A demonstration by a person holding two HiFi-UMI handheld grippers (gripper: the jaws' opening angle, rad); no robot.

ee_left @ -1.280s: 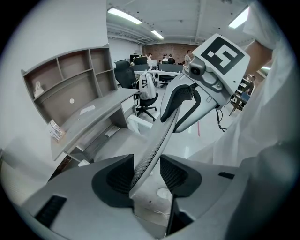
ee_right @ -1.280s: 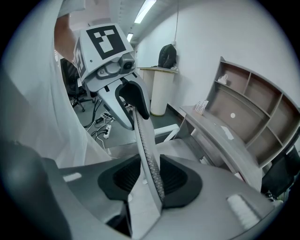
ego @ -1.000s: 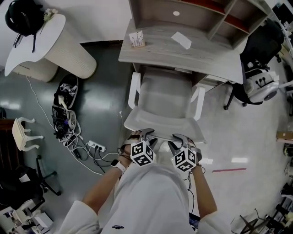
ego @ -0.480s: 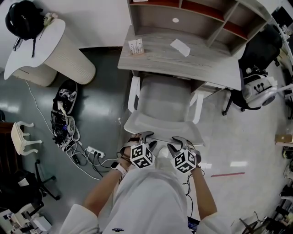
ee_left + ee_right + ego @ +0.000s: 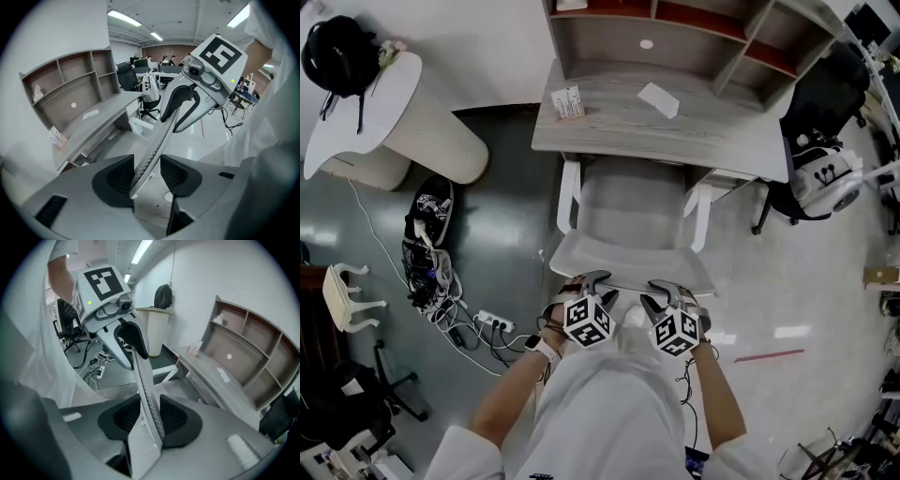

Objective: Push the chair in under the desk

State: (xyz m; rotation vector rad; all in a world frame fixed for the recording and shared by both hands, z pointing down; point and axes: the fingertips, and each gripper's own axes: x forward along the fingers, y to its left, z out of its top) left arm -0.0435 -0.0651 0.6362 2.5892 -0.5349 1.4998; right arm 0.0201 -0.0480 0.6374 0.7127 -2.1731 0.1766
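The left gripper (image 5: 592,281) and right gripper (image 5: 661,289) have their fingers pinched shut on the chair (image 5: 633,202) back. Its seat reaches the worktop's (image 5: 609,122) near edge. Uneven pushing could swing an armrest (image 5: 698,216) against the worktop.

Chair (image 5: 633,211): white plastic frame w/ mesh back. Desk (image 5: 609,117): matt grey wood grain. Floor (image 5: 825,272) glossy.

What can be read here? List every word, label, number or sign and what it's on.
None readable.
Left gripper and right gripper marker cubes: black square patterns, no letters.
Small box on desk: print too small to read.
Paper slip on desk: no print made out.
Chair: no label visible.
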